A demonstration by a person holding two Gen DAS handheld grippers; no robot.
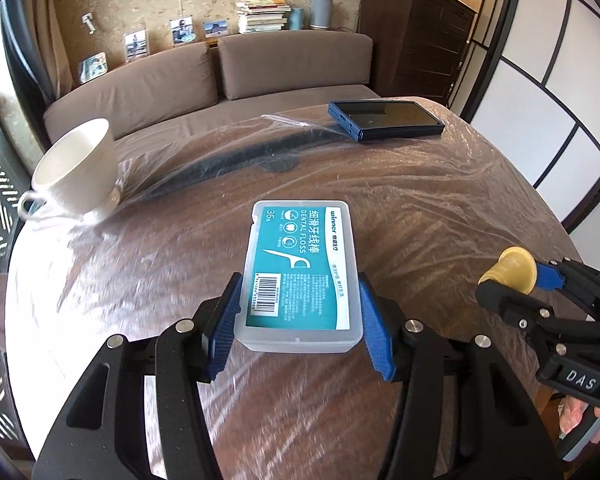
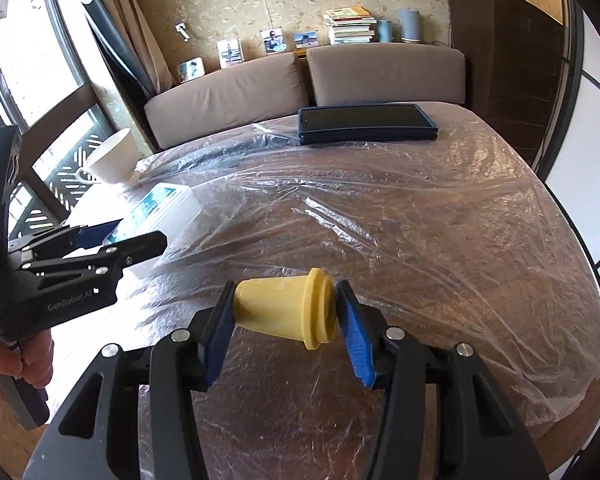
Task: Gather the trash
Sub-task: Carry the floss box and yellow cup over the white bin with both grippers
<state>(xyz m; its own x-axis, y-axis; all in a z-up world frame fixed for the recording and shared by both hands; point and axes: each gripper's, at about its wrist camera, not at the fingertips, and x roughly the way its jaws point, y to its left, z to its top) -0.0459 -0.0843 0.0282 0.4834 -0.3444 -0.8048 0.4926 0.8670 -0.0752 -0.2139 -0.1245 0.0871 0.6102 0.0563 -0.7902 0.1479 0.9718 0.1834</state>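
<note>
Sitting clamped between the blue pads of the left hand-held gripper [image 1: 298,316]: a clear floss box [image 1: 300,272] with a teal label, held over the plastic-covered counter [image 1: 420,208]. Lying sideways, pinched end to end in the right hand-held gripper [image 2: 284,316]: a small yellow cup [image 2: 286,312], also over the counter.

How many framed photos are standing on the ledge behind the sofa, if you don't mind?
4, in a row along the ledge: far left, next, then, and rightmost beside the book stack. None looks hidden.

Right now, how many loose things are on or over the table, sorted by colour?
White: 2, the cup and dental floss box
Yellow: 1, the small cup
Dark blue: 1, the flat case
Total: 4
</note>
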